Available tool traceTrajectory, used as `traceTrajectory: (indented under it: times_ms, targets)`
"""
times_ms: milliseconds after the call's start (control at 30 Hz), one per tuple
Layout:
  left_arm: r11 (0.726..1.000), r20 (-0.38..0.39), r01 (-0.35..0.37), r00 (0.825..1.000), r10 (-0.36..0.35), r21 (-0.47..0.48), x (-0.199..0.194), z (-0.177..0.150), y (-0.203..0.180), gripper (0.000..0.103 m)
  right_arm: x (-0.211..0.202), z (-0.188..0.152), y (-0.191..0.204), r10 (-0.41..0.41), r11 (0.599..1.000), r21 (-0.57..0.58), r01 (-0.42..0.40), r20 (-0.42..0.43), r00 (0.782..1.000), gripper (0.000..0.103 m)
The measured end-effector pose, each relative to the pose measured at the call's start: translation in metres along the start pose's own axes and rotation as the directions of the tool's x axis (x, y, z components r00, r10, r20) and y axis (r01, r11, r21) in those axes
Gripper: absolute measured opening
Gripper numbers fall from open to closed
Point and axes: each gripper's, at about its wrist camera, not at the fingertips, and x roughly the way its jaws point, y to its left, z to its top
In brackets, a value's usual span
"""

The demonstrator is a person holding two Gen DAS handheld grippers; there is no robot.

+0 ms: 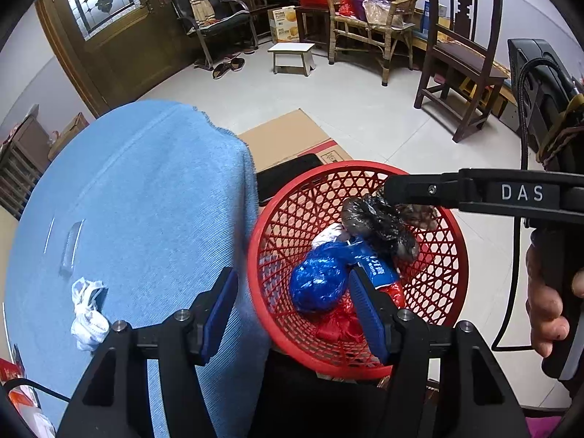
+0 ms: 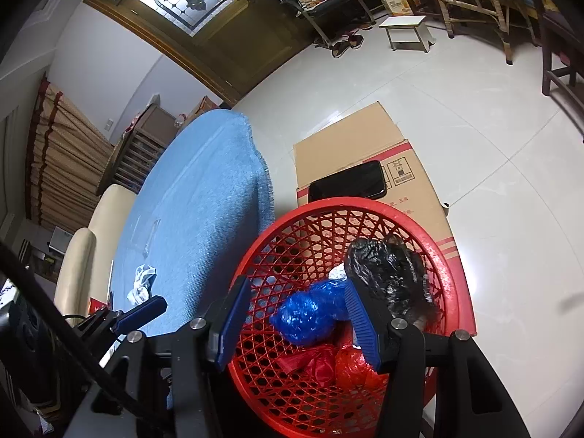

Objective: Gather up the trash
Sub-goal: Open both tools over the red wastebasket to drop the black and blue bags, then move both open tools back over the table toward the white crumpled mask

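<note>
red basket [image 2: 449, 284] at tablecloth [image 1: 138, 197] edge, both tools open

Black bag [image 2: 387, 270], blue bag [image 2: 310, 314] in red basket [image 2: 449, 292]; white wad [image 1: 87, 314] on cloth.

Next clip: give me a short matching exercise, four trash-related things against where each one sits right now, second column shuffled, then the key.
Things:
1. black bag
2. blue bag
3. white crumpled bag
4. red basket

Places:
A. on the blue cloth
B. on the cardboard box
C. uppermost in the basket, near its rim
D. in the basket, on the red bags

Pairs: 1-C, 2-D, 3-A, 4-B
</note>
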Motion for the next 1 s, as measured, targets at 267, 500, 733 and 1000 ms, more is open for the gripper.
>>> traceTrajectory:
  times_ms: [267,500,733,1000]
  targets:
    - [0.999,0.032,-0.034,0.999,0.035,-0.032,-0.017,-0.010,0.014,0.064,0.002,0.000,0.011,0.001,1.000,-0.019,-0.001,-0.007,1.000,0.058]
    - [0.996,0.084,-0.071,0.994,0.076,-0.059,-0.036,-0.017,0.024,0.064,0.004,-0.001,0.023,0.001,0.999,-0.041,-0.002,-0.017,1.000,0.058]
    - [0.984,0.084,-0.095,0.991,0.108,-0.152,-0.046,-0.030,0.051,0.065,0.006,-0.003,0.042,0.009,0.998,-0.070,-0.011,-0.027,1.000,0.058]
    - [0.942,0.080,-0.141,0.982,0.173,-0.305,-0.062,-0.060,0.097,0.065,0.015,-0.006,0.084,0.028,0.987,-0.157,-0.035,-0.047,0.998,0.058]
